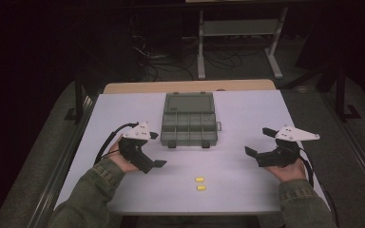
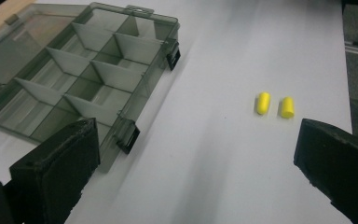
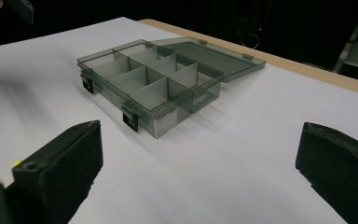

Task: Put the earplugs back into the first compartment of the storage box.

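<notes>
A smoky grey compartment box (image 1: pixel 189 127) lies open at the table's middle, its lid (image 1: pixel 189 103) flat behind it and its several compartments bare. Two yellow earplugs (image 1: pixel 199 179) (image 1: pixel 201 188) lie side by side near the front edge. My left gripper (image 1: pixel 157 149) is open at the left, with nothing between its jaws. Its own view shows the box (image 2: pixel 74 79) at left and the earplugs (image 2: pixel 263 102) (image 2: pixel 287 107) ahead at right. My right gripper (image 1: pixel 258 141) is open at the right, holding nothing, and faces the box (image 3: pixel 154 79).
The white table (image 1: pixel 247 109) has a wooden strip (image 1: pixel 190 86) along its far edge. Beyond it are a dark floor with cables and a metal stand (image 1: pixel 237 28). Two black latches (image 3: pixel 131 117) sit on the box's front wall.
</notes>
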Available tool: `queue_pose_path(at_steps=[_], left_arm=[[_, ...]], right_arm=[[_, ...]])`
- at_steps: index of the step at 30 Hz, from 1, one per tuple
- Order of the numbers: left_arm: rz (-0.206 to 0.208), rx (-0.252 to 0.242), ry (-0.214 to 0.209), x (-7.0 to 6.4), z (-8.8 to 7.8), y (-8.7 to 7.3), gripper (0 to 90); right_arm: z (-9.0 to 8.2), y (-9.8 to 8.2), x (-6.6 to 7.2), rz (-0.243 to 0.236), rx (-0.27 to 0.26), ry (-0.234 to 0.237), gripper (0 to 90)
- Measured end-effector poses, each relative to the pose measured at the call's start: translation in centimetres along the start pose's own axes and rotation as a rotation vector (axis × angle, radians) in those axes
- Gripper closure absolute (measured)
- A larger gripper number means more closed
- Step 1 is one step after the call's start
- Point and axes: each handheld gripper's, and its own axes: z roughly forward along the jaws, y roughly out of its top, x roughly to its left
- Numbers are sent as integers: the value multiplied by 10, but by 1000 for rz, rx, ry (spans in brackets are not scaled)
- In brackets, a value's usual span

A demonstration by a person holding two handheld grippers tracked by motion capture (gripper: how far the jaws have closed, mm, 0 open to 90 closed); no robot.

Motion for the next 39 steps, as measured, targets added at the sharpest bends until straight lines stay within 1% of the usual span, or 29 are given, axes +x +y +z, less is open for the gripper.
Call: queue_pose_path(at_steps=[8, 9, 14, 15, 16, 17, 19, 24, 28, 30, 39], left_arm=[[36, 41, -30, -5, 17, 9, 0], [41, 51, -38, -6, 21, 11, 0], [52, 69, -53, -9, 29, 14, 2], [53, 71, -59, -10, 31, 15, 18], [58, 86, -65, -11, 36, 16, 27], [58, 86, -65, -11, 36, 16, 28], [65, 100, -70, -13, 42, 17, 28], [65, 105, -83, -17, 54, 20, 28], [75, 121, -96, -21, 64, 22, 28], [76, 131, -110, -23, 70, 22, 28], [80, 163, -138, -27, 84, 24, 30]], right_arm=[[0, 0, 0, -2, 1, -1, 0], [0, 0, 0, -3, 1, -1, 0], [0, 0, 1, -3, 0, -1, 0], [0, 0, 1, -5, 2, -1, 0], [0, 0, 1, -4, 3, -1, 0], [0, 0, 1, -4, 3, -1, 0], [0, 0, 1, -4, 4, 1, 0], [0, 0, 1, -6, 5, 1, 0], [0, 0, 1, -7, 5, 1, 0], [0, 0, 1, -6, 4, 1, 0], [1, 0, 2, -15, 12, 3, 0]])
